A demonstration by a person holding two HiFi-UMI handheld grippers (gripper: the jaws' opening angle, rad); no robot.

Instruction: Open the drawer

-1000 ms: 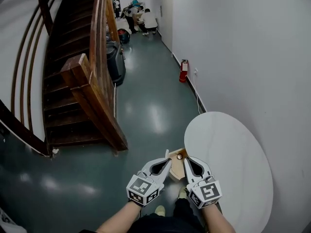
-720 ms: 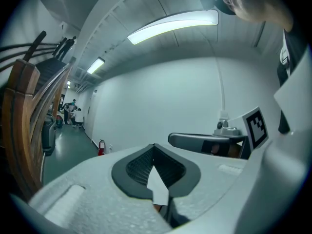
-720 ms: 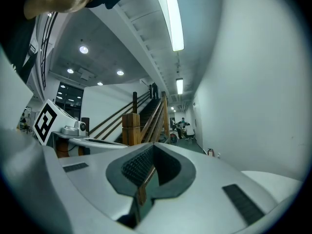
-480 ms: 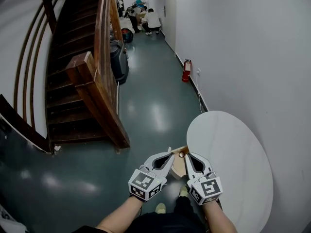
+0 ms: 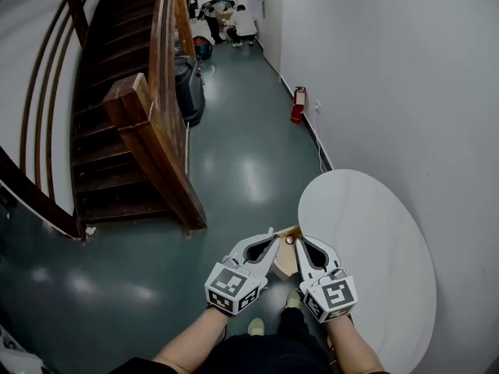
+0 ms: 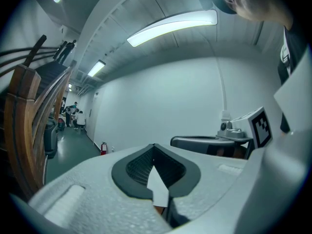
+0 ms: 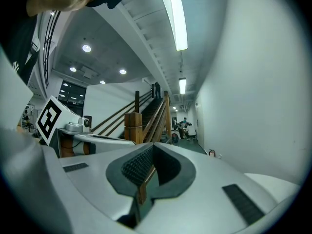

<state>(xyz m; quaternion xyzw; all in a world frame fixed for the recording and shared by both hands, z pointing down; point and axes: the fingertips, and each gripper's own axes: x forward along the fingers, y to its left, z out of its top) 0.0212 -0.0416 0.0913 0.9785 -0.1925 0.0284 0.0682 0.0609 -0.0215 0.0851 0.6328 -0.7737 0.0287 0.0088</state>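
- Light wooden drawer [image 5: 285, 262] with a small round knob [image 5: 289, 240] juts from under the white round table [image 5: 366, 240].
- Knob sits just ahead, between both tips, maybe nearer the right gripper [image 5: 302, 241].
- Left gripper [image 5: 272, 240] has its jaws together and empty; right is the same.
- No readable writing, only the square markers.

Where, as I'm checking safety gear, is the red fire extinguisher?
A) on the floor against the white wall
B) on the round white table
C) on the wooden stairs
A: the fire extinguisher stands on the floor at the foot of the wall, further down the hallway.
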